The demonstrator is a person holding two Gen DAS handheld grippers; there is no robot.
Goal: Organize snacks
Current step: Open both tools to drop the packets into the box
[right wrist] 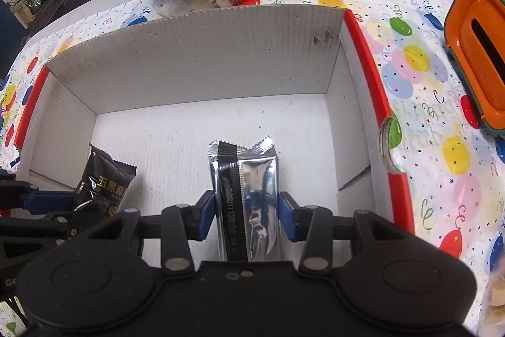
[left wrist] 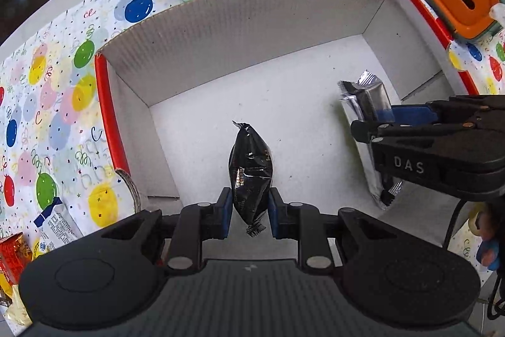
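Black snack packet: clamped by left gripper fingers, frame centre.
Silver snack bar: clamped by right gripper fingers.
Cardboard box: behind both.

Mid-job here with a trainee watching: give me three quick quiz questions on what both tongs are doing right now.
1. True or false: the left tongs grip a black snack packet.
2. What do the right tongs hold? A) silver packet B) orange container C) plastic bag
3. Fill in: both packets are held over the open ____.

Key: 1 true; 2 A; 3 cardboard box.
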